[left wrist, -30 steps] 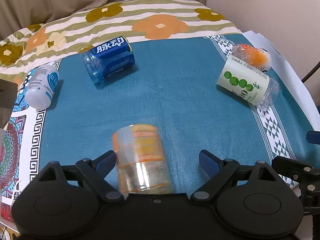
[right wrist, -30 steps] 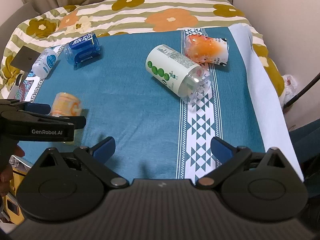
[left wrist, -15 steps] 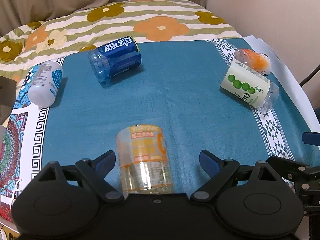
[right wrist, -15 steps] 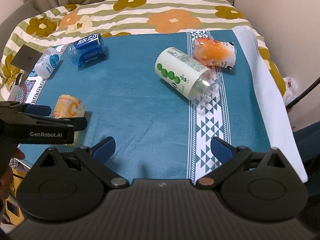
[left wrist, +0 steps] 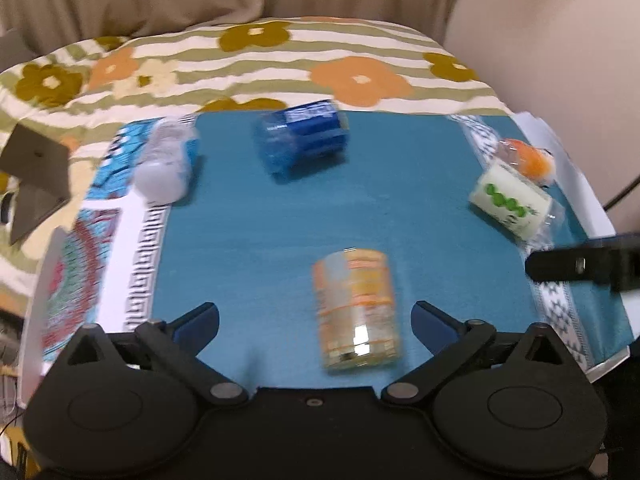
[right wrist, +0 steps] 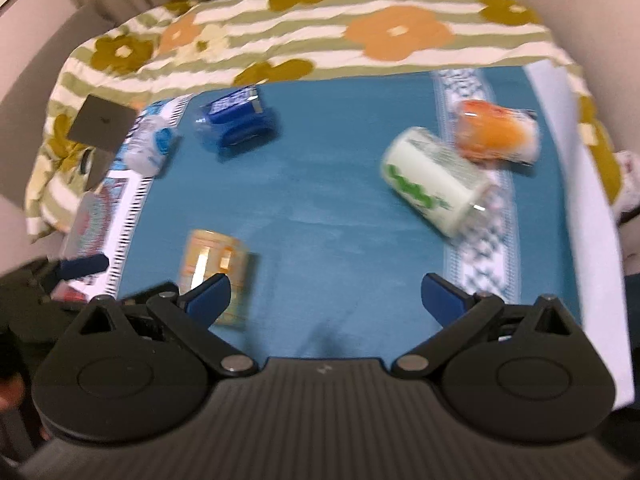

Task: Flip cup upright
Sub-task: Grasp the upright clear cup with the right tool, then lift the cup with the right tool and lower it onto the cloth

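My left gripper (left wrist: 315, 318) and right gripper (right wrist: 325, 292) both hang spread over the teal cloth (left wrist: 248, 240); the orange cup (left wrist: 356, 310) stands near its front edge, floral bedding (right wrist: 360, 12) beyond.

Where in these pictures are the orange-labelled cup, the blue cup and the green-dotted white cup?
orange-labelled cup (left wrist: 356, 308), left wrist view, middle of its side.
blue cup (left wrist: 304, 140), left wrist view, its label.
green-dotted white cup (right wrist: 430, 178), right wrist view, its label.
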The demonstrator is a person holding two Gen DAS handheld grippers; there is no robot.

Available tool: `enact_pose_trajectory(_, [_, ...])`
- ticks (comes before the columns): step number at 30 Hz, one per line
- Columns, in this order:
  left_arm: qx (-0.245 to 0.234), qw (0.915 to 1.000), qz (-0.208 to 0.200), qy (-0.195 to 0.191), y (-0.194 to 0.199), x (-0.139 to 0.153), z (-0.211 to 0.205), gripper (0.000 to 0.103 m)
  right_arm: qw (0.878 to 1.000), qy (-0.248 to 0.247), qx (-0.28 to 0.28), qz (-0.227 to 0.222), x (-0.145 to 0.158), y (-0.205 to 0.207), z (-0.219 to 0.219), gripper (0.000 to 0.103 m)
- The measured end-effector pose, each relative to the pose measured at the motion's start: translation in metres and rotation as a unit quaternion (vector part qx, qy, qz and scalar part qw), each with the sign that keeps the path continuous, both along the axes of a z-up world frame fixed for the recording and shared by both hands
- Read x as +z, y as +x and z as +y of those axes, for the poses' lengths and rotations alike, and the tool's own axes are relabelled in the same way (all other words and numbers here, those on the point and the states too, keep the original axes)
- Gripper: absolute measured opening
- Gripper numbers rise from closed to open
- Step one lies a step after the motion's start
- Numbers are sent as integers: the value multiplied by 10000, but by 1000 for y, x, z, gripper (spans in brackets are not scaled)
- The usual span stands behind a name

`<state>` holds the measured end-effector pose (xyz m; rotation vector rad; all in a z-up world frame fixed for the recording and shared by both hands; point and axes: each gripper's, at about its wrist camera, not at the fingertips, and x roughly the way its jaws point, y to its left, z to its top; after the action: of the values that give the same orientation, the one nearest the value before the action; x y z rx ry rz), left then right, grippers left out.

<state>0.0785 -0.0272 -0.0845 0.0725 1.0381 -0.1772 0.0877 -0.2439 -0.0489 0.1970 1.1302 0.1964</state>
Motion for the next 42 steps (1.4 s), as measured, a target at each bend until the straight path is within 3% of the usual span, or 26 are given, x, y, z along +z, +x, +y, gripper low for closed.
enact_pose_trajectory(7, [357, 9993, -1, -78, 0, -2, 49, 103, 9962, 332, 287, 747, -16, 55, 50, 103])
enact_pose_trajectory(14, [620, 9979, 57, -149, 2, -12, 86, 103, 9873, 583, 215, 1461, -53, 94, 82, 102])
enact_pose_trajectory(24, [812, 9963, 176, -203, 8, -22, 111, 103, 9751, 832, -30, 2057, -86, 110, 97, 76])
enact_pose_trajectory(37, [735, 9970, 106, -203, 9, -17, 114, 103, 9771, 999, -89, 1878, -74, 100, 94, 69])
enact_pose_trajectory(40, [730, 9971, 75, -215, 7, -13, 115, 103, 9807, 1149, -179, 1574, -57, 93, 90, 68])
enact_pose_trajectory(42, [738, 9970, 45, -234, 6, -11, 116, 103, 9861, 1196, -345, 1102, -42, 84, 85, 68])
